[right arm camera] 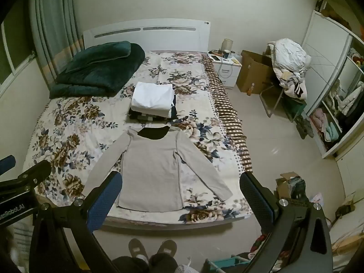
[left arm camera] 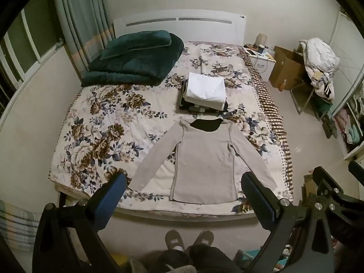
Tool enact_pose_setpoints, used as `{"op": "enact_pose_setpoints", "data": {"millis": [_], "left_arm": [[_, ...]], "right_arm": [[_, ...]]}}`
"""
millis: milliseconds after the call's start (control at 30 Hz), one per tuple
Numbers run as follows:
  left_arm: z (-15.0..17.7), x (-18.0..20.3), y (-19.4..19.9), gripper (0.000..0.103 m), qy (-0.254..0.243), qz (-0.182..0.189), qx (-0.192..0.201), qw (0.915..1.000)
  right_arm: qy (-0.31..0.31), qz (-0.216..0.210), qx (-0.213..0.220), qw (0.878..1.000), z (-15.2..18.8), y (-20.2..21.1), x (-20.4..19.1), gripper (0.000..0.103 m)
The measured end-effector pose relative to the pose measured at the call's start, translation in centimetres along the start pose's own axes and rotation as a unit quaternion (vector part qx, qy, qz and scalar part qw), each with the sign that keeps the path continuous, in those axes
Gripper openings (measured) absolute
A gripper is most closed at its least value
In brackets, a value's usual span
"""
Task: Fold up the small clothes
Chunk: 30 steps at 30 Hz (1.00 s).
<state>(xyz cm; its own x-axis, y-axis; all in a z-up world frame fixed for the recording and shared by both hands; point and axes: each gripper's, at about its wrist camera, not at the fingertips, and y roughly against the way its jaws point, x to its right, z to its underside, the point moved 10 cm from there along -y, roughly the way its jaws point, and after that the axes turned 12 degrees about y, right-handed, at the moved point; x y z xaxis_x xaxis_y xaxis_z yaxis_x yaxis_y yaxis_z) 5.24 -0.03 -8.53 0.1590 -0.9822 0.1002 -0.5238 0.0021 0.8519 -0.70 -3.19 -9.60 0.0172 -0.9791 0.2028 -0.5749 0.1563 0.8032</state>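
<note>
A light grey long-sleeved top (left arm camera: 202, 159) (right arm camera: 154, 173) lies flat on the floral bed (left arm camera: 95, 136) (right arm camera: 56, 136), sleeves spread, hem toward the near edge. Beyond its collar stands a stack of folded clothes (left arm camera: 204, 93) (right arm camera: 152, 102) with a white one on top. My left gripper (left arm camera: 184, 186) is open and empty, held above the bed's near edge over the hem. My right gripper (right arm camera: 182, 191) is open and empty, likewise above the near edge. Each gripper shows at the edge of the other's view.
A folded dark green blanket (left arm camera: 134, 59) (right arm camera: 97, 68) lies at the bed's far left. A nightstand (right arm camera: 225, 68), cardboard box (right arm camera: 254, 75) and chair piled with laundry (right arm camera: 289, 68) stand right of the bed. A wardrobe (right arm camera: 336, 113) is at far right. My slippered feet (left arm camera: 188, 238) stand before the bed.
</note>
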Motion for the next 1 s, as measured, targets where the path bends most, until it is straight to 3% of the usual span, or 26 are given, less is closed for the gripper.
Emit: {"op": "enact_pose_setpoints", "data": {"millis": [1000], "left_arm": [[-0.1,0.07,0.01,0.103,0.001,0.003,0.005,1.0]], "right_arm": [[0.001,0.002,0.004,1.0,-0.14,0.51,-0.16,0.103]]}}
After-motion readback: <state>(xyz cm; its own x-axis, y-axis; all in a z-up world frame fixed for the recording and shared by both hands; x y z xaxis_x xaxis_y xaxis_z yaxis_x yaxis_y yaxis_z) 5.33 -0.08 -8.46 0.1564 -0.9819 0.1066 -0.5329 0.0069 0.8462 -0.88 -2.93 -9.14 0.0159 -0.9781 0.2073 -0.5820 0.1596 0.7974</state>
